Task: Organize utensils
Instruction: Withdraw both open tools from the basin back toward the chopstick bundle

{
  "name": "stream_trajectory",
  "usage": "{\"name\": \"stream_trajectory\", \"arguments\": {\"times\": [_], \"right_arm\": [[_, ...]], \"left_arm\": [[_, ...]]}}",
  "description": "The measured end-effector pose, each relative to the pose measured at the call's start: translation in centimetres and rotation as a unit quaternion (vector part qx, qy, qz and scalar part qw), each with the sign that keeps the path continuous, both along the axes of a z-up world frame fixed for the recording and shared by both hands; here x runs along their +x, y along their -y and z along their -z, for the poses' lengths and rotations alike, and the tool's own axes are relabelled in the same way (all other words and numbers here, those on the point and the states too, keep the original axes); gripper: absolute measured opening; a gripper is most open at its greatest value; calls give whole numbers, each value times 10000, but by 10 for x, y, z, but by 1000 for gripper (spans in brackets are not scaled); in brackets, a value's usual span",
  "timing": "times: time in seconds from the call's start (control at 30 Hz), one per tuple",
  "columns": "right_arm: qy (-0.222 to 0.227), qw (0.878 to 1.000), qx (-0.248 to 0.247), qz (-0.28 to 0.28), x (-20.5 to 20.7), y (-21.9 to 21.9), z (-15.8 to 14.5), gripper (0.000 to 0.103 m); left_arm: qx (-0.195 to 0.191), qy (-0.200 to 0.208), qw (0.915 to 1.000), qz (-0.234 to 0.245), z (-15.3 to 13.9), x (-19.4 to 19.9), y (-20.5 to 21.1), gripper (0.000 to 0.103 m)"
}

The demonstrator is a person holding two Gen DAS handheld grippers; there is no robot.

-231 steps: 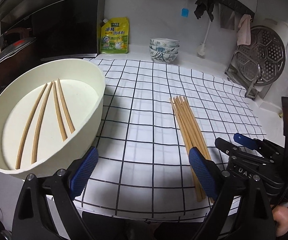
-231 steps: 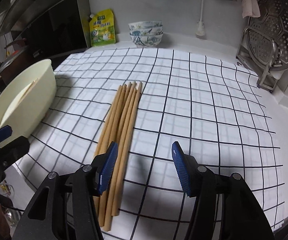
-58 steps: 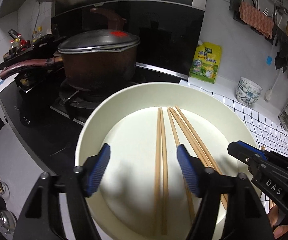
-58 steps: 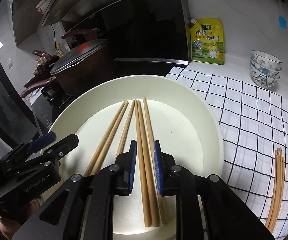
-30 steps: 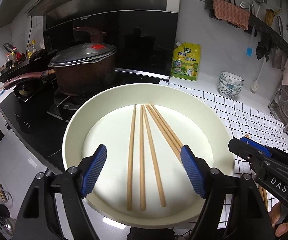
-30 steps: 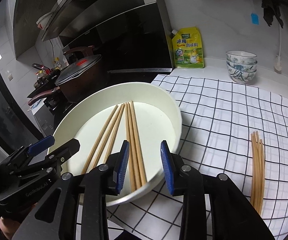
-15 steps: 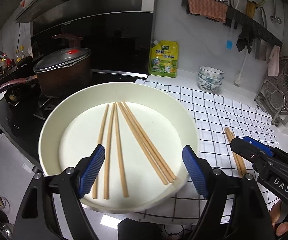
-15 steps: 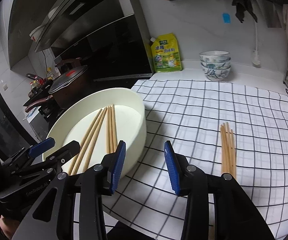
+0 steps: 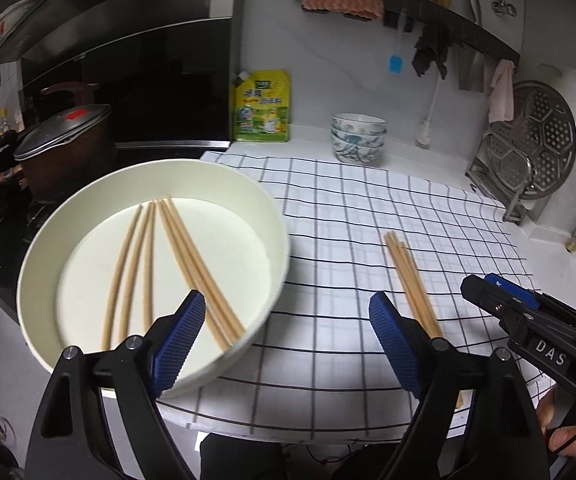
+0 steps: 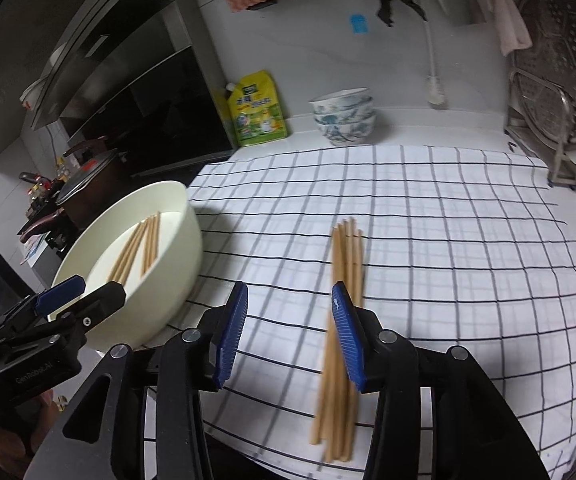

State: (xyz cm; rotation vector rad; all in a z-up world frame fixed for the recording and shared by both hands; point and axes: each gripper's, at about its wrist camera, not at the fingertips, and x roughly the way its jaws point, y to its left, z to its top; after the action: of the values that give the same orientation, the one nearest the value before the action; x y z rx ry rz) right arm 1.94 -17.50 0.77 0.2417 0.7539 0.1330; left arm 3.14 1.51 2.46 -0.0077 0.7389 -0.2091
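Left wrist view: the left gripper [image 9: 283,336] hangs above the checked cloth [image 9: 328,344] with its jaws spread wide and nothing between them; they have just been opening further. Its left pad overlaps the near rim of the cream bowl [image 9: 275,216], which sits on the cloth's left edge. Inside the bowl lie six or so chopsticks [image 9: 191,264], the count blurred; they fan out towards the camera and meet at their far tips. To the right, a loose bundle of chopsticks [image 9: 408,276] rests on the cloth, its long axis running from near right to far left. The right gripper [image 9: 528,320] shows at the right edge, with fingertips of a hand [image 9: 564,428] beneath it.

Right wrist view: the right gripper [image 10: 288,336] has its jaws partly apart and empty, having just been opening. Its right pad overlaps the bundle's [image 10: 344,280] near half, and here the sticks run almost straight away from the camera. Only this view shows the bundle's near ends at the cloth's [image 10: 468,280] front edge; the bowl [image 10: 167,272] shows mostly its outer wall.
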Motion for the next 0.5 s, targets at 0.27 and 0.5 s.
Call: {"name": "stream_trajectory", "arguments": {"times": [0.27, 0.5], "right_arm": [[-221, 9993, -100, 278, -7, 32, 19, 45], [-489, 9981, -229, 307, 0, 42, 42, 46]], "left_arm": [[11, -134, 9996, 233, 12, -1, 29, 85], [36, -369, 9988, 307, 30, 3, 42, 85]]}}
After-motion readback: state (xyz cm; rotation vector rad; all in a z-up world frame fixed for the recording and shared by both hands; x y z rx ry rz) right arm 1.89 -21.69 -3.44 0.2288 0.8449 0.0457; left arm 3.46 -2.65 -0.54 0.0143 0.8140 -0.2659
